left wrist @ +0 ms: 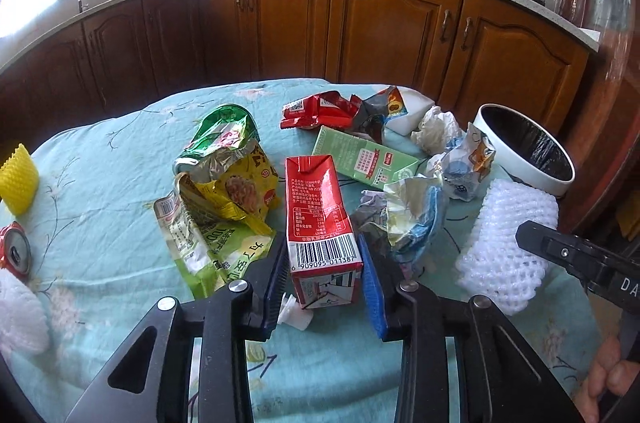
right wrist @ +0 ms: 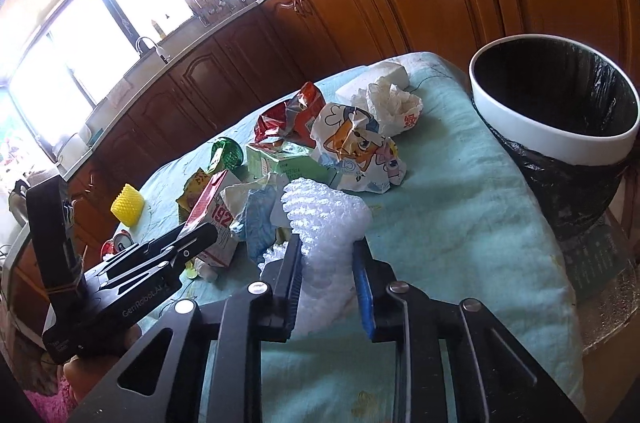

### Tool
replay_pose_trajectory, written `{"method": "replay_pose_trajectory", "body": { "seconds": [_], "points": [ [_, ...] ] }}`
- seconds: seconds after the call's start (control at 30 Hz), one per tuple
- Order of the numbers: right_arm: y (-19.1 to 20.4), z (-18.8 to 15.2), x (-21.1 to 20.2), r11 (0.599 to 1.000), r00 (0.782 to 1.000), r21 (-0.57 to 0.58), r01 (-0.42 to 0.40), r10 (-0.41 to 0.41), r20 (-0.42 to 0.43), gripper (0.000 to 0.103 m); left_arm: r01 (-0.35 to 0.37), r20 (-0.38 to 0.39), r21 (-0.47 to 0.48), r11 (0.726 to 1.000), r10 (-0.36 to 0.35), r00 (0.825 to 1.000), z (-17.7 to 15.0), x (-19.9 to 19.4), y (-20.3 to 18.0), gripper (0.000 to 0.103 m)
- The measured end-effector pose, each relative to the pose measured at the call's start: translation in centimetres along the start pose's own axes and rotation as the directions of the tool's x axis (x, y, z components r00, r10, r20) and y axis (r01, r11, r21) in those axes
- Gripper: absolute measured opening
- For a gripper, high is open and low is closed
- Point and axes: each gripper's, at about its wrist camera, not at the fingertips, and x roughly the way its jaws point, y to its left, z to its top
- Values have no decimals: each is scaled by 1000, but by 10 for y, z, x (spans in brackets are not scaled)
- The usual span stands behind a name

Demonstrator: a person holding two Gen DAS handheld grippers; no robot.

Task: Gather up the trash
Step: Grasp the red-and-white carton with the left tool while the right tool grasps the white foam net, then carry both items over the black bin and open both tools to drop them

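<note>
Trash everywhere: red milk carton (left wrist: 320, 219), boxy and waxed, pinched across its barcoded end by left gripper (left wrist: 325, 277), ribbed pads flat on both sides for a square lift. White foam net (right wrist: 326, 227), soft and knobbly, squeezed in right gripper (right wrist: 326, 277) near table (right wrist: 460, 223) front edge. Beyond, crinkled foil wrappers mid-table; black-lined bin (right wrist: 556, 111) at right edge, mouth open to receive.

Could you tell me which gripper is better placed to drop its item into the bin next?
Probably the right. The right gripper is clamped on the white foam net, with the bin just ahead on its right. The left gripper grips the red carton behind the clutter, farther away.
</note>
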Motion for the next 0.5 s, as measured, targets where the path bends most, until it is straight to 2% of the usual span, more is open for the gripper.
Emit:
{"method": "replay_pose_trajectory", "body": {
  "seconds": [0.27, 0.5],
  "points": [
    [-6, 7, -29, 1000, 998, -1, 13, -13, 68, 24, 56, 103, 18, 998, -58, 993, 4, -52, -11, 33],
    [-29, 17, -48, 998, 993, 34, 44, -48, 111, 24, 123, 122, 93, 988, -134, 983, 12, -69, -42, 33]
  ]
}}
